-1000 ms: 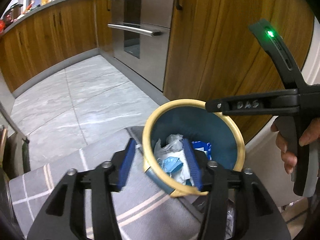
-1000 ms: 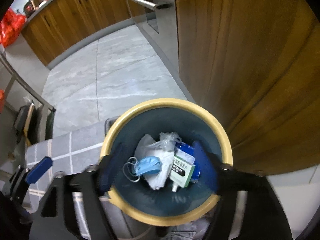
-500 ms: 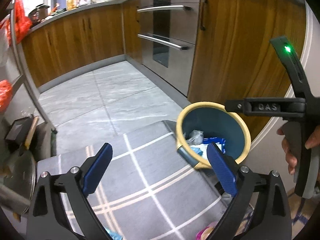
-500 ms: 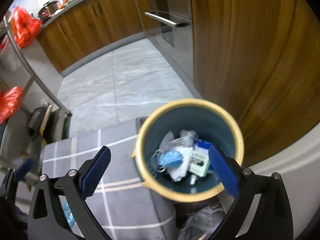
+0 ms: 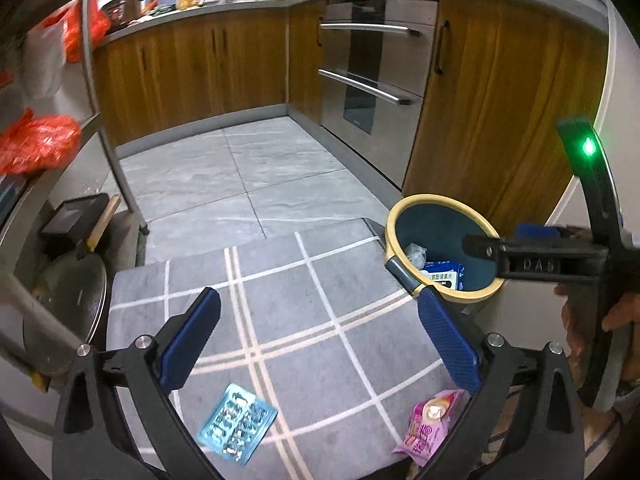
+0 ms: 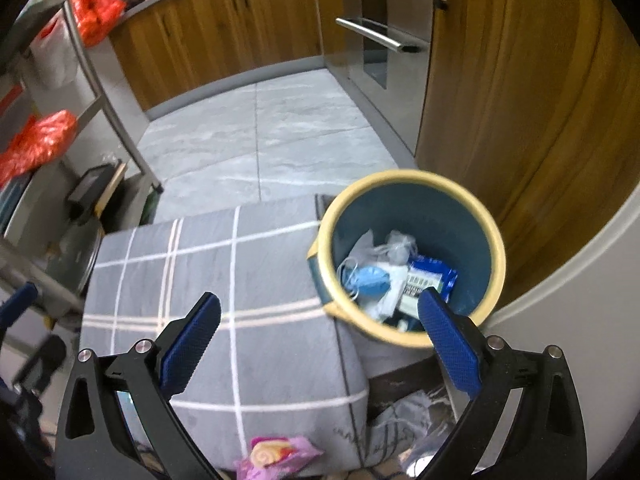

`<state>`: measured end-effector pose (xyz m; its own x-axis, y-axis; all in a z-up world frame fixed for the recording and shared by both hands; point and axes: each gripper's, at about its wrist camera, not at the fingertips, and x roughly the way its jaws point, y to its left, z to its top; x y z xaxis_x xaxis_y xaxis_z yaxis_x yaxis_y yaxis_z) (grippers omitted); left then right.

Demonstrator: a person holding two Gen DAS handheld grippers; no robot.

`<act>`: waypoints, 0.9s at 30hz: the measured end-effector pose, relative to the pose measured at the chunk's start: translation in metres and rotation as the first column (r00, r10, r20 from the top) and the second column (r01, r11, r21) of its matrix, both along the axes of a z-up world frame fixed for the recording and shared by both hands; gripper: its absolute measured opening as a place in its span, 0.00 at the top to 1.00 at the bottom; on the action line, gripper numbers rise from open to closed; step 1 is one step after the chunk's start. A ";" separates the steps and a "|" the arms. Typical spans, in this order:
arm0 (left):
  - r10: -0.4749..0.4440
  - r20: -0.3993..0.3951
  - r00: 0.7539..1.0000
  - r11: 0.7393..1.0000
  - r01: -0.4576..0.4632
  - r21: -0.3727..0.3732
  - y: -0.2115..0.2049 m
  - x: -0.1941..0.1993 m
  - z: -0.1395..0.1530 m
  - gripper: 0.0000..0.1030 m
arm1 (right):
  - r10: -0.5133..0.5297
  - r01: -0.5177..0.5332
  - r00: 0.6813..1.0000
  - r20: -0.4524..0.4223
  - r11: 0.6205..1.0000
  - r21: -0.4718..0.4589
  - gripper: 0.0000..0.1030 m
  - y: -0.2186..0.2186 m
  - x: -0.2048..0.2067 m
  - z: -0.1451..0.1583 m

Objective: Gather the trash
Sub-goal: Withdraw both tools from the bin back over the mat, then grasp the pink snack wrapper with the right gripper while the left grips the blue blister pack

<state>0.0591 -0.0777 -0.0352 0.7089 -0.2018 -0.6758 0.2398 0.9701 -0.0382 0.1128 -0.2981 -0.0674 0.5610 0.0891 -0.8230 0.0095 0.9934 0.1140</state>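
A blue bin with a cream rim (image 5: 400, 208) (image 6: 408, 178) stands at the rug's far right corner, holding a face mask (image 6: 370, 282), a blue packet (image 6: 432, 276) and white wrappers. On the grey checked rug (image 5: 280, 300) (image 6: 224, 280) lie a blue blister pack (image 5: 238, 424) and a pink snack packet (image 5: 430, 424) (image 6: 276, 454). My left gripper (image 5: 320, 336) hangs open and empty over the rug, above both items. My right gripper (image 6: 318, 338) is open and empty too, near the bin's near rim; its body (image 5: 560, 264) shows in the left wrist view, held by a hand.
Wooden cabinets (image 5: 492, 100) and a steel oven (image 5: 372, 76) stand behind the bin. A metal rack with red bags (image 5: 36, 144) and a pan (image 5: 68, 300) sits on the left. Grey tile floor (image 5: 240, 172) lies beyond the rug. Crumpled cloth (image 6: 404, 420) lies below the bin.
Both grippers have drawn back from the bin and opened wide. The left one let go of the bin's rim; the blister pack and pink packet have come into view.
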 end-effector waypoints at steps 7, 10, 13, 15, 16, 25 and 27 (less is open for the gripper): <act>0.079 -0.034 0.996 0.997 -0.079 -0.002 0.029 -0.011 -0.015 0.06 | 0.026 -0.026 0.999 -0.045 1.000 0.003 0.05 0.017 -0.025 -0.014; 0.112 -0.051 0.992 0.993 -0.109 0.045 0.039 -0.013 -0.024 0.06 | 0.045 -0.043 0.995 -0.088 0.999 0.025 0.05 0.022 -0.033 -0.024; 0.132 -0.084 0.988 0.989 -0.126 0.072 0.047 -0.012 -0.034 0.06 | 0.061 -0.056 0.990 -0.129 0.998 0.041 0.05 0.026 -0.041 -0.033; 0.142 -0.106 0.984 0.988 -0.134 0.081 0.052 -0.012 -0.040 0.06 | 0.072 -0.063 0.983 -0.169 0.996 0.058 0.05 0.029 -0.044 -0.040; 0.146 -0.111 0.983 0.987 -0.138 0.082 0.054 -0.013 -0.042 0.06 | 0.080 -0.069 0.977 -0.198 0.996 0.064 0.05 0.031 -0.047 -0.045; 0.131 -0.149 0.980 0.988 -0.118 0.097 0.054 -0.011 -0.052 0.06 | 0.192 -0.201 0.917 -0.349 0.980 0.012 0.11 0.067 -0.069 -0.080; 0.116 -0.146 0.983 0.989 -0.101 0.108 0.049 -0.012 -0.052 0.06 | 0.205 -0.227 0.903 -0.377 0.974 -0.016 0.16 0.073 -0.073 -0.087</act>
